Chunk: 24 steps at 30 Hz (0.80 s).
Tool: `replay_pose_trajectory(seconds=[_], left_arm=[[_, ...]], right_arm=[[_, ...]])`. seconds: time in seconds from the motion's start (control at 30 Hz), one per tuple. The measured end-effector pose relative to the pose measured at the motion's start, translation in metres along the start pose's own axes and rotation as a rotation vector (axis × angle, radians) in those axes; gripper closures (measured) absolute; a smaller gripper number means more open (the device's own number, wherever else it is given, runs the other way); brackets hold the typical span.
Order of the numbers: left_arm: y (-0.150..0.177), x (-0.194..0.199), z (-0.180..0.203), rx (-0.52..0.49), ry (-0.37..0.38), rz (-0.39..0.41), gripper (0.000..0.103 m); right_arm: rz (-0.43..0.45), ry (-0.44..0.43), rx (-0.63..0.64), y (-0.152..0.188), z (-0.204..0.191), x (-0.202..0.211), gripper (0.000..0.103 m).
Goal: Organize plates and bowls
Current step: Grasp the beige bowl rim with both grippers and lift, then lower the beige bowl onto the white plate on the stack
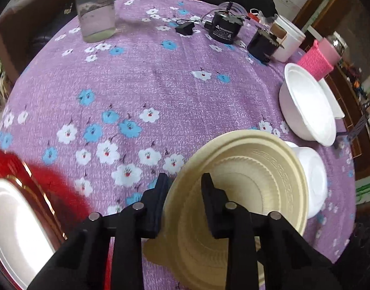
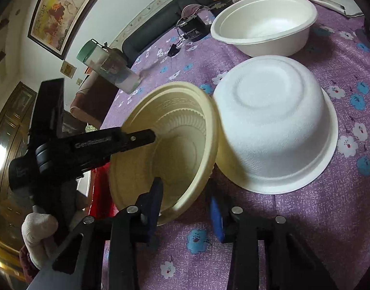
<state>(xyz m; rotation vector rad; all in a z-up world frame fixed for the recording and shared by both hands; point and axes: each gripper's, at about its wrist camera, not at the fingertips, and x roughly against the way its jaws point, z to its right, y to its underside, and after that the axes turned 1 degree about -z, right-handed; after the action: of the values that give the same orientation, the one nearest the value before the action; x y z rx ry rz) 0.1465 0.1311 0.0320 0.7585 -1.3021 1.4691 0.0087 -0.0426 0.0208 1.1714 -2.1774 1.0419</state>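
A cream plastic bowl (image 1: 247, 183) is tilted on its side on the purple floral tablecloth. My left gripper (image 1: 185, 183) straddles its rim, one finger inside and one outside, gripping it; the gripper also shows in the right wrist view (image 2: 146, 136). My right gripper (image 2: 185, 188) is open around the bowl's (image 2: 175, 145) lower rim, with a gap on the right side. An upside-down white foam bowl (image 2: 274, 125) lies against the cream bowl. An upright white bowl (image 2: 264, 26) stands behind it, also in the left wrist view (image 1: 308, 104).
A white plate on a red tray (image 1: 13, 227) lies at the left edge. A clear jar (image 1: 96, 7), black adapters (image 1: 223, 27), a white cup (image 1: 287, 38) and a pink yarn-wrapped holder (image 1: 316, 61) stand along the far side.
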Motion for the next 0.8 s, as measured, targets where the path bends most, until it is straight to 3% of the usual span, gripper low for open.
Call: replay_pose_trajectory(seconds=[0.47, 0.8], left_arm=[[0.052, 0.097, -0.01, -0.001, -0.035, 0.153, 0.078], [0.081, 0.157, -0.067, 0.086, -0.081, 0.237, 0.078]], right_arm=[[0.025, -0.028, 0.131, 0.014, -0.051, 0.028, 0.072], [0.015, -0.05, 0.301, 0.024, -0.131, 0.025, 0.072]])
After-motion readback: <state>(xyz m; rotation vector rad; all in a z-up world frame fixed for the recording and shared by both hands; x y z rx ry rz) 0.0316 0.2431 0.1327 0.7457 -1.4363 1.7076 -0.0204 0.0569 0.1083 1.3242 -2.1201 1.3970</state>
